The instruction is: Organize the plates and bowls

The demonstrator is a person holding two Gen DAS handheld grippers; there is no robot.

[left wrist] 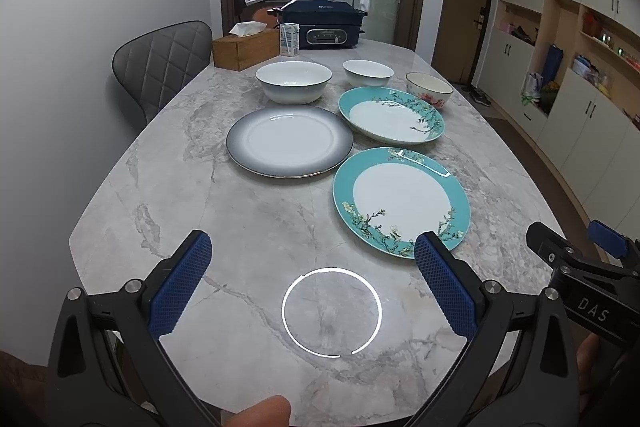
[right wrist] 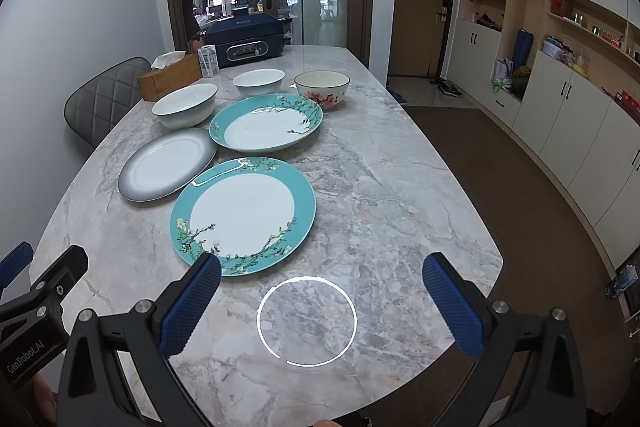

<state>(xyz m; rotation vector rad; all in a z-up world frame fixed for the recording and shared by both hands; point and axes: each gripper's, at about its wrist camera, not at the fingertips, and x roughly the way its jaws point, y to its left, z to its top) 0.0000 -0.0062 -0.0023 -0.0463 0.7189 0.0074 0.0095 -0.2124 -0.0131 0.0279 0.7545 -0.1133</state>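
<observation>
Here both grippers, left (left wrist: 313,255) and right (right wrist: 321,275), hover spread over the marble table (left wrist: 248,219).

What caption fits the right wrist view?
Open right claw hovering over marble table, facing three plates and three bowls.

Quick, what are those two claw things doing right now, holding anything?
Left gripper: open, holding nothing, hovering over the table.
Right gripper: open, holding nothing, with the nearest teal plate just ahead of it.
</observation>
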